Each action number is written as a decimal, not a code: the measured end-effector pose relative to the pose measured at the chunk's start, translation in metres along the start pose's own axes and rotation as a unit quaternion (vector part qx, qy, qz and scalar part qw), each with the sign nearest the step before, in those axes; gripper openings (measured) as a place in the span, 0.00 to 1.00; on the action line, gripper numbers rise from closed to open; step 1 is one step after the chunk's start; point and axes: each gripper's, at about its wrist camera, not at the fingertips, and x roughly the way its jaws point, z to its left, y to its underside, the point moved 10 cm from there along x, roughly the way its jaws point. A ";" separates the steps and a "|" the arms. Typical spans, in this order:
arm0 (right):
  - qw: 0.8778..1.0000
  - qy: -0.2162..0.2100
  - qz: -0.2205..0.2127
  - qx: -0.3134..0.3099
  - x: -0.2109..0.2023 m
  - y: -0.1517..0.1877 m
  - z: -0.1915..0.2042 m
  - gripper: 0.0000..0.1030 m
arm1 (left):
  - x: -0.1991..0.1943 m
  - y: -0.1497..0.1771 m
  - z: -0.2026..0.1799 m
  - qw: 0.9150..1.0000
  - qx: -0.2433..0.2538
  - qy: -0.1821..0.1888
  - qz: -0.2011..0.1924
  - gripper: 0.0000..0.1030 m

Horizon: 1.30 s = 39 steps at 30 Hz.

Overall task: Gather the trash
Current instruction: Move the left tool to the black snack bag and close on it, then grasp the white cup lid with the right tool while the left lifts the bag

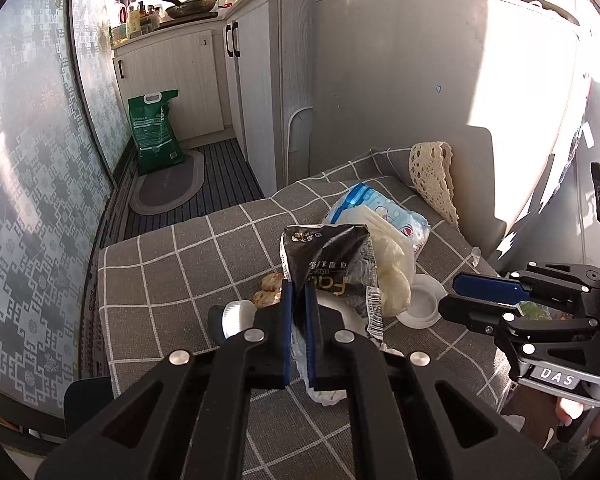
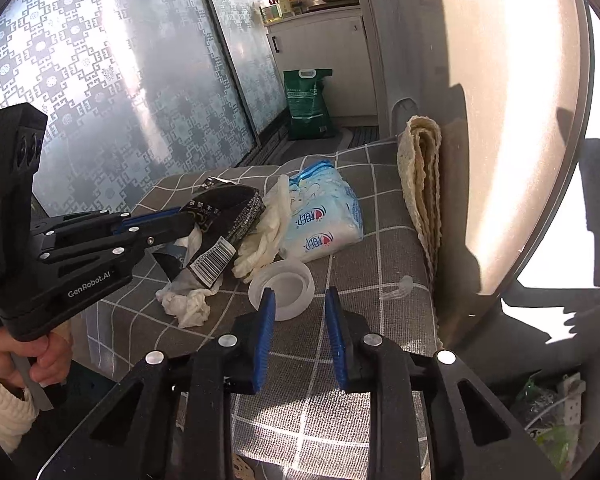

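- Left tool [image 1: 298,300] clamped a black wrapper [image 1: 328,260].
- Right tool [image 2: 300,304] stood apart above the checked surface [image 2: 380,248].
- Cabinets [image 1: 180,76] stood beyond the far edge.

Grey cloth with a white grid pattern [image 1: 172,272] covers the tabletop beneath the claw. A folded cream crocheted lace mat [image 1: 436,178] stands against the white wall, ahead and to the right of the claw. Well ahead and to the left, a green printed sack with a white handle [image 1: 156,132] stands on the floor beside an oval grey mat [image 1: 168,188]. Pale wooden cabinets with black handles [image 1: 188,80] lie beyond, bearing bottles [image 1: 134,18] and a dark frying pan [image 1: 190,6]. Patterned frosted glass panels [image 1: 32,168] run along the left.
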 end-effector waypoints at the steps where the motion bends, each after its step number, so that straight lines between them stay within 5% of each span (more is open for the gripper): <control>1: 1.000 0.001 0.001 0.002 0.002 -0.001 0.000 0.25 | -0.003 -0.001 -0.001 1.000 0.000 0.004 -0.003 0.05; 9: 1.000 0.015 0.013 0.010 0.017 -0.004 0.004 0.25 | -0.029 -0.008 0.001 1.000 -0.006 0.015 -0.027 0.04; 14: 0.999 0.033 0.020 0.008 0.020 -0.004 0.002 0.07 | -0.043 -0.010 0.007 0.999 -0.012 0.015 -0.038 0.04; 23: 0.994 0.095 -0.001 -0.046 -0.006 -0.013 0.010 0.07 | -0.067 -0.011 0.027 0.998 -0.025 0.009 -0.054 0.05; 39: 0.993 0.070 -0.039 -0.087 -0.011 -0.041 0.070 0.07 | -0.098 0.020 0.081 0.997 -0.054 -0.021 -0.049 0.05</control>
